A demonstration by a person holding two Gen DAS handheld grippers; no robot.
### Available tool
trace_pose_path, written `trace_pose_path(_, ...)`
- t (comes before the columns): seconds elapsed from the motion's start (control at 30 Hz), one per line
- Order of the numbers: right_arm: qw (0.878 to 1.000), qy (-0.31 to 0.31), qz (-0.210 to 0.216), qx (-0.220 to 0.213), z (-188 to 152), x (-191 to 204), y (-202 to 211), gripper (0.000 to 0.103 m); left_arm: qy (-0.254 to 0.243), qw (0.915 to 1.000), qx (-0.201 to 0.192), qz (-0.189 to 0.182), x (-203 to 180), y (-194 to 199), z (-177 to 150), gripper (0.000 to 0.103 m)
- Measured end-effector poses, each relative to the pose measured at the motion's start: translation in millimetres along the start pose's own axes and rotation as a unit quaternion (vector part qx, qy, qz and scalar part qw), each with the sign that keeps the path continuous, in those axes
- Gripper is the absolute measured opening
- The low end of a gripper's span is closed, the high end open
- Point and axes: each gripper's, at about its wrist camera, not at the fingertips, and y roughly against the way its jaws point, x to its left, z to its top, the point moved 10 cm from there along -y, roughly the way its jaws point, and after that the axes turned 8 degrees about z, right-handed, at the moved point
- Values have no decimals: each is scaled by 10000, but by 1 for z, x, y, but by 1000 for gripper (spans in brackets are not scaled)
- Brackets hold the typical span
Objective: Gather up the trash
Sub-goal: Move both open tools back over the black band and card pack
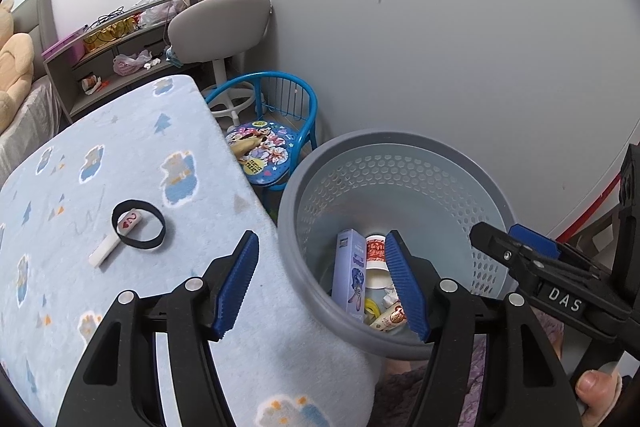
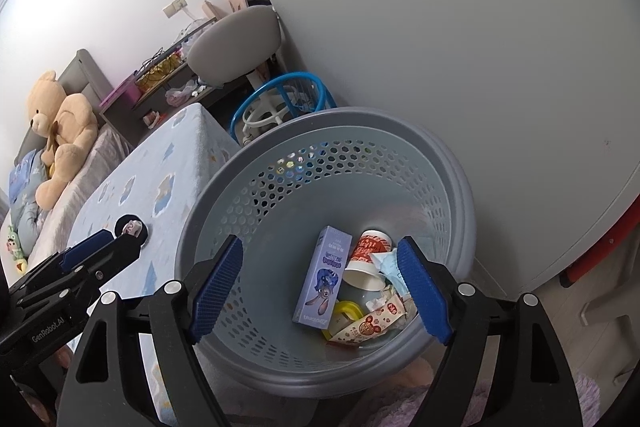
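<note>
Left gripper (image 1: 324, 287) open, empty, beside open right gripper (image 2: 320, 291) over trash basket (image 1: 288, 227); ahead-left on tabletop (image 1: 120, 147), white eraser (image 1: 105, 254): light, stiff, pinch across long sides.

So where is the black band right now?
The black band lies flat on the blue-patterned table cover, left of the gray basket in the left wrist view. It rings a small white piece, with a white block touching its near-left edge.
</note>
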Motion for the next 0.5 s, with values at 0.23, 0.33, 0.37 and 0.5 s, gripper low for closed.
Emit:
trace_pose_path(0.23,9999,102,110,78,-12,20,-1,80,231,9997,-60,53,23,9,-6,66)
trace_pose_path(0.33,9996,192,163,120,-17,34,-3,80,340,9993,-93,118,37,12,-9,66)
trace_pose_path(0.37,9995,227,189,136,-19,40,-4,80,376,9991,-102,141,42,14,-10,66)
trace_pose_path(0.5,9988,330,299,206,-24,59,-9,81,555,9980,-133,288,66,18,-16,67)
